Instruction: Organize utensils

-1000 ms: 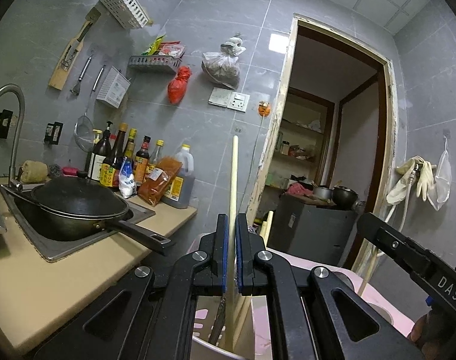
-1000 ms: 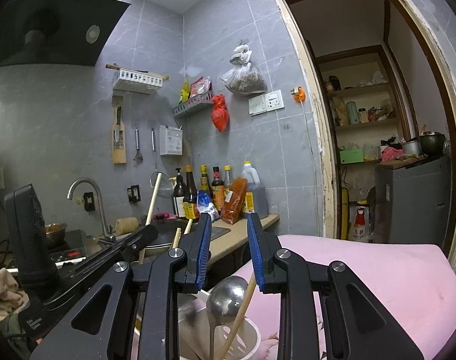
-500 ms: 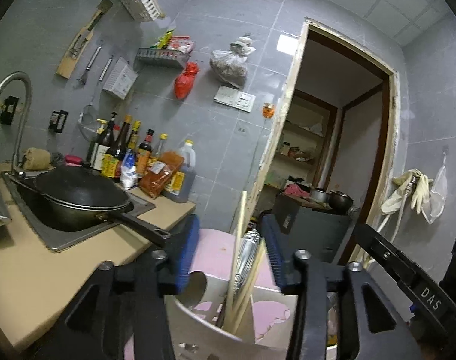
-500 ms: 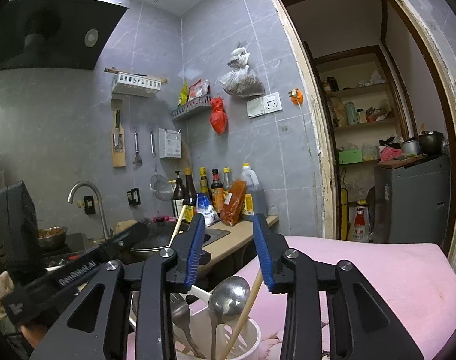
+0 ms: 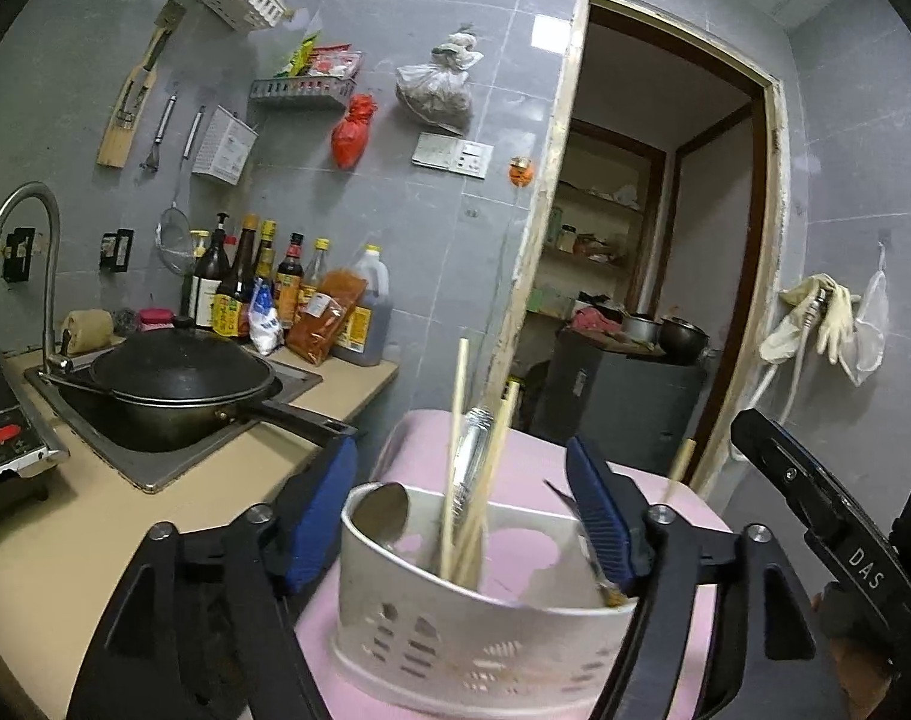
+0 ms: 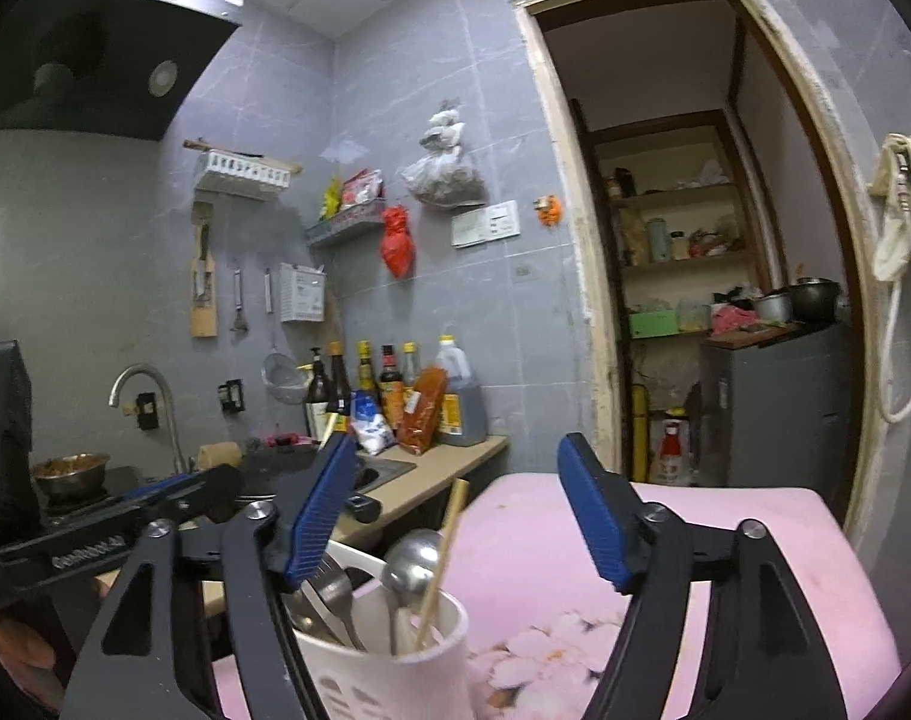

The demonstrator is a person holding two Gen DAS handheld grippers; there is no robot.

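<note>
The white holder (image 5: 455, 630) stands on the pink surface (image 6: 665, 540) beside the bench (image 5: 65, 540), holding chopsticks (image 5: 464, 480) and spoons (image 6: 410, 558). Both hand-held grippers, left (image 5: 461, 516) and right (image 6: 455, 516), hang spread apart and empty. Best to lift straight clear, since a finger (image 5: 599, 516) could catch a leaning stick.

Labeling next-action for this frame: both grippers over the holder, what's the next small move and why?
Probably lift the left gripper clear. It and the right gripper are wide open and empty, while the wooden chopsticks and metal spoon stand inside the white slotted utensil holder.
</note>
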